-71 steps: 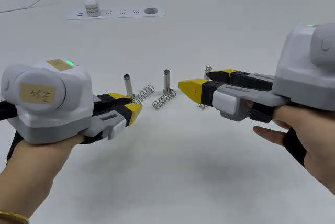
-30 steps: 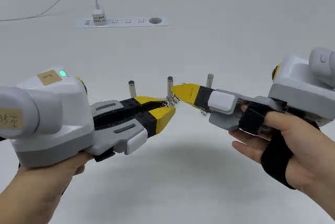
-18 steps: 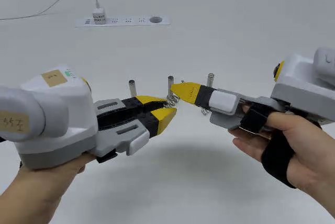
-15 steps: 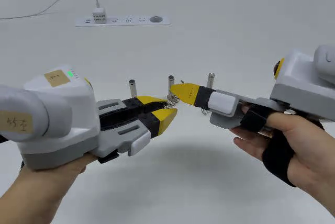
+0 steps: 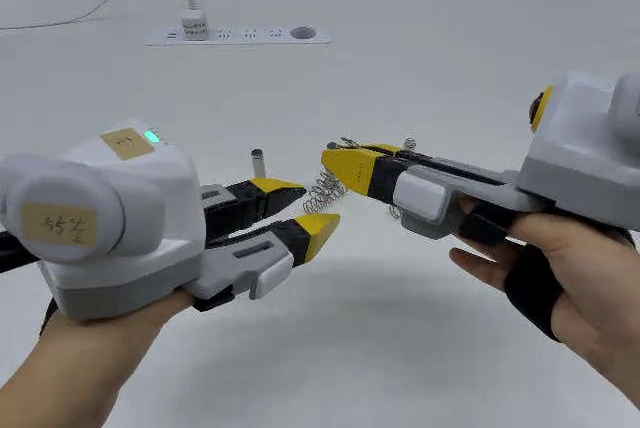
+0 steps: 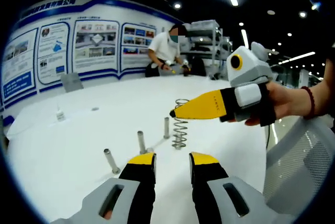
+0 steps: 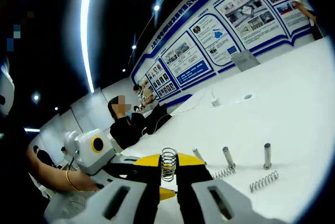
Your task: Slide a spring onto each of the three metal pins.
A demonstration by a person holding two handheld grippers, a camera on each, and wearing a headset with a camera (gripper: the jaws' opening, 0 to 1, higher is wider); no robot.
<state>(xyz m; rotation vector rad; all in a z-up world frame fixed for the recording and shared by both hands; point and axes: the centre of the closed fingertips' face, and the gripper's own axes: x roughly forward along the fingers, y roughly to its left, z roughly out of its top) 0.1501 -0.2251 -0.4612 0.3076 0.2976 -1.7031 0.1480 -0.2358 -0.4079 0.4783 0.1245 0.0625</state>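
Observation:
Three bare metal pins [image 6: 140, 141] stand in a row on the white table; in the right gripper view the pins [image 7: 226, 157] lie beyond my jaws. My right gripper [image 5: 332, 158] is shut on a spring [image 5: 322, 193], which hangs upright from its yellow tips above the table. The same spring [image 6: 180, 124] hangs in front of the pins in the left gripper view and sticks up between the right gripper's [image 7: 168, 162] jaws as a spring [image 7: 168, 164]. My left gripper [image 5: 312, 206] is open just left of the spring, holding nothing. Two more springs [image 7: 263, 180] lie flat by the pins.
A white power strip [image 5: 240, 35] with a plug [image 5: 193, 23] and cable lies at the table's far edge. People [image 7: 125, 122] sit at other tables in the background. A wall of posters [image 6: 78, 41] stands behind.
My right gripper has come in to the springs by the middle pin, shut on one and lifted it off the table. My left gripper's jaws have spread wider.

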